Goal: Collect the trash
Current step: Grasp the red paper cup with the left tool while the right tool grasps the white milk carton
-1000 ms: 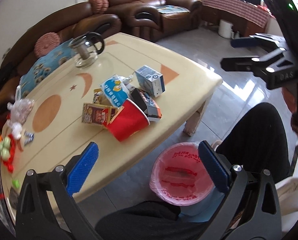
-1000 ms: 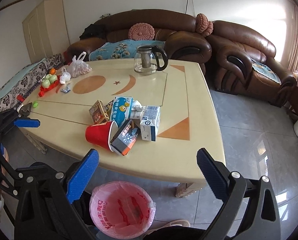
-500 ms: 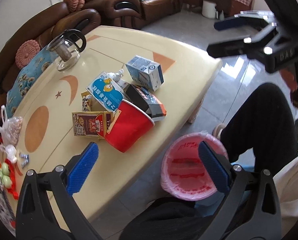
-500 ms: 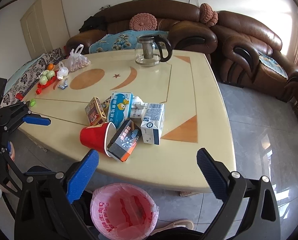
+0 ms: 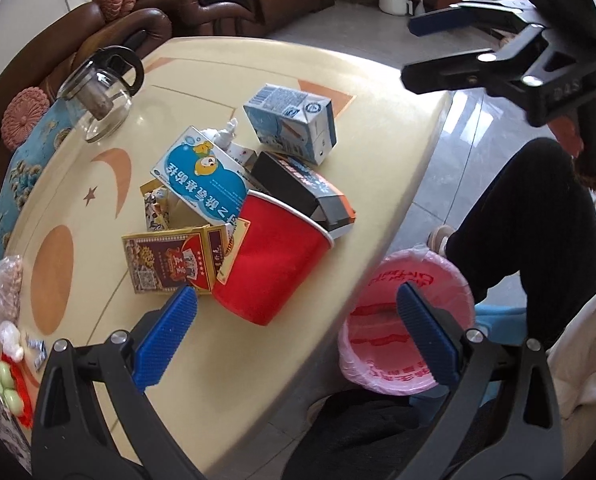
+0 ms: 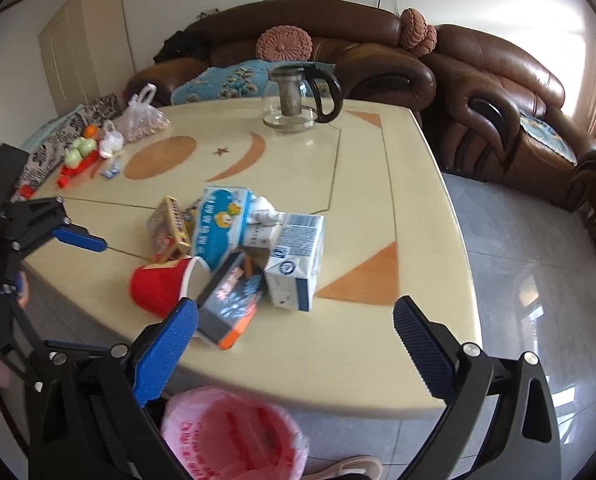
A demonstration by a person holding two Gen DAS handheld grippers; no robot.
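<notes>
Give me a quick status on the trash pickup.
Left gripper and right gripper open, empty. Trash pile on table. Bin below; nothing blocking.

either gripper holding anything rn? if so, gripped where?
Nothing is held. The left hand-held gripper is open above the tipped red paper cup; the right hand-held gripper is open above the cream table's near edge, nothing between its fingers.

bright daylight — fisheye edges, slight blur

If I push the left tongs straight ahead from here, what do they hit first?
Most likely the red paper cup lying on its side: it sits in line between the open left tongs, nearest the table edge. Depth is unclear.
</notes>
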